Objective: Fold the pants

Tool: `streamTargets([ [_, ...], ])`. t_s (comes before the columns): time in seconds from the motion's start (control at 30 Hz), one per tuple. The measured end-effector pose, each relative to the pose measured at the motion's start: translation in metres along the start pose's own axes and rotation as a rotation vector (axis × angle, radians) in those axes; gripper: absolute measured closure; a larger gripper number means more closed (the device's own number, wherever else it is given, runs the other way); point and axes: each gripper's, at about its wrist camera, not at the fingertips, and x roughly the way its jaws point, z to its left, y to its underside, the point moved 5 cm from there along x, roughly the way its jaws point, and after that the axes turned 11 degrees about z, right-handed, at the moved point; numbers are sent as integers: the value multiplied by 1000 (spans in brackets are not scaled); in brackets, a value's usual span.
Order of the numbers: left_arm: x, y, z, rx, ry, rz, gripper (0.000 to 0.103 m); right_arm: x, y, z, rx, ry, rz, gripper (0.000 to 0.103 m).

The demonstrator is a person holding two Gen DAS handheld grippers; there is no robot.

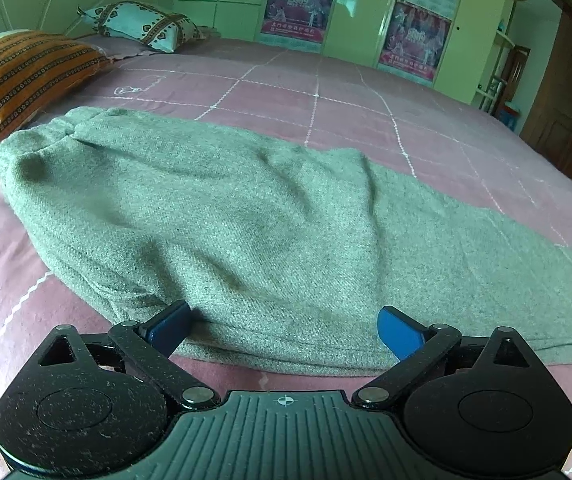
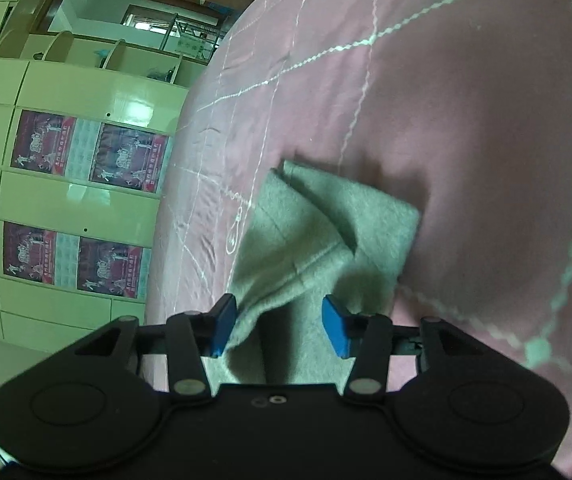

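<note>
While the left gripper (image 1: 284,330) stands with its blue pads (image 1: 400,334) spread wide and nothing pinched between them, its fingertips sit right at the near edge of the grey pants (image 1: 222,216), the left pad touching or just over the hem of the fabric and the right pad resting on it. From that edge the pants stretch away across the pink bedspread (image 1: 326,96), lying flat with a few soft wrinkles, the rounded end towards the orange striped pillow (image 1: 18,80) and the long side running off to the right. Beyond the pants, on the far side of the bedspread, a white patterned pillow (image 1: 142,24) leans near the wall, and pale green cabinet doors with purple posters (image 1: 298,4) stand behind the bed.

The right gripper (image 2: 278,326) has its pads (image 2: 336,330) partly apart, with a loose fold of the pants (image 2: 326,232) lying between them; the left pad touches the cloth, the right pad stands just clear of it, so the cloth is not clamped. Past the fingertips the leg end of the pants lies bunched and folded over on the bedspread (image 2: 466,100), whose white stitched grid runs all around it. Left of the bedspread, the same cabinet doors with posters (image 2: 126,160) fill the side of the view.
</note>
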Motion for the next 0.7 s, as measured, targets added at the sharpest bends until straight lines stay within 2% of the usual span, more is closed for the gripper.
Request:
streamTargets([
  [0.13, 0, 1, -3, 7, -18, 2, 5, 3, 2, 12, -69, 45, 8, 80],
  [0.2, 0, 1, -4, 9, -23, 2, 5, 7, 5, 19, -126, 91, 27, 93],
  [0.23, 1, 1, -5, 13, -28, 4, 5, 10, 6, 26, -166, 119, 37, 103],
  [0.33, 2, 1, -7, 30, -47, 9, 4, 6, 10, 54, -338, 196, 8, 103],
  [0.47, 2, 1, -8, 39, -54, 12, 4, -14, 18, 100, -517, 197, -43, 103],
  [0.6, 0, 2, -7, 35, -43, 9, 3, -46, 20, 117, -525, 129, -90, 103],
  [0.7, 2, 2, -7, 48, -35, 19, 2, -52, 19, 90, -537, 195, -92, 103],
])
